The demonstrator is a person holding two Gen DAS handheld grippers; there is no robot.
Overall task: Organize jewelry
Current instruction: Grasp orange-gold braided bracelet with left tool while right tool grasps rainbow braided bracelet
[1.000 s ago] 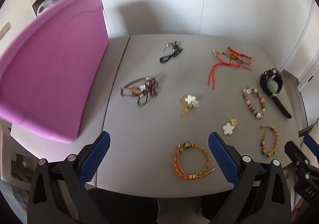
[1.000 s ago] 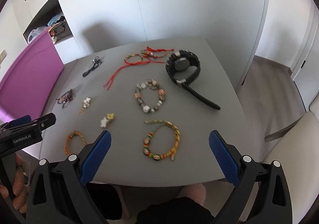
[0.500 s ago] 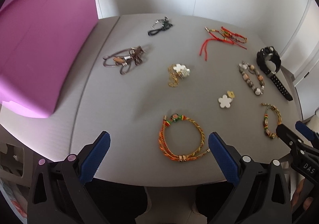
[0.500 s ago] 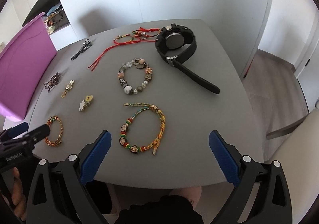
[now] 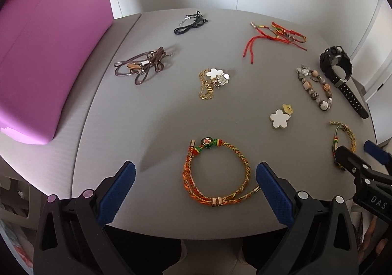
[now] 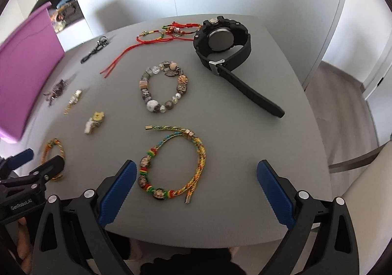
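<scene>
Jewelry is spread over a grey table (image 5: pixel 152 113), with a purple box (image 5: pixel 49 54) standing at its left side.

The left gripper (image 5: pixel 196 191) is held wide open just above the near edge of the table, nothing between its blue pads (image 5: pixel 117 191). An orange braided bracelet (image 5: pixel 215 174) lies on the table between and just ahead of the pads, apart from both.

The right gripper (image 6: pixel 196 191) is likewise held wide open and empty. A yellow braided bracelet (image 6: pixel 176 167) with picture beads lies between its pads, nearer the left pad (image 6: pixel 117 191); whether they touch cannot be told.

Writing can be read on the gripper bodies: "DAS" (image 5: pixel 378 199) is seen on the right gripper in the left wrist view, and "GenRobot.AI" (image 6: pixel 20 204) on the left gripper in the right wrist view.

Farther out, a beaded bracelet (image 6: pixel 164 89) lies at mid-table, and a black watch (image 6: pixel 225 42) rests on its side beyond it, strap buckled and its tail stretched toward the right edge. Red cord bracelets (image 6: pixel 156 37) lie at the far side, a black cord (image 5: pixel 189 24) to their left. Brown leather cords (image 5: pixel 142 65) lie near the box, a gold chain with white flowers (image 5: pixel 213 81) beside them, and two flower charms (image 5: pixel 281 117) nearer the middle.
</scene>
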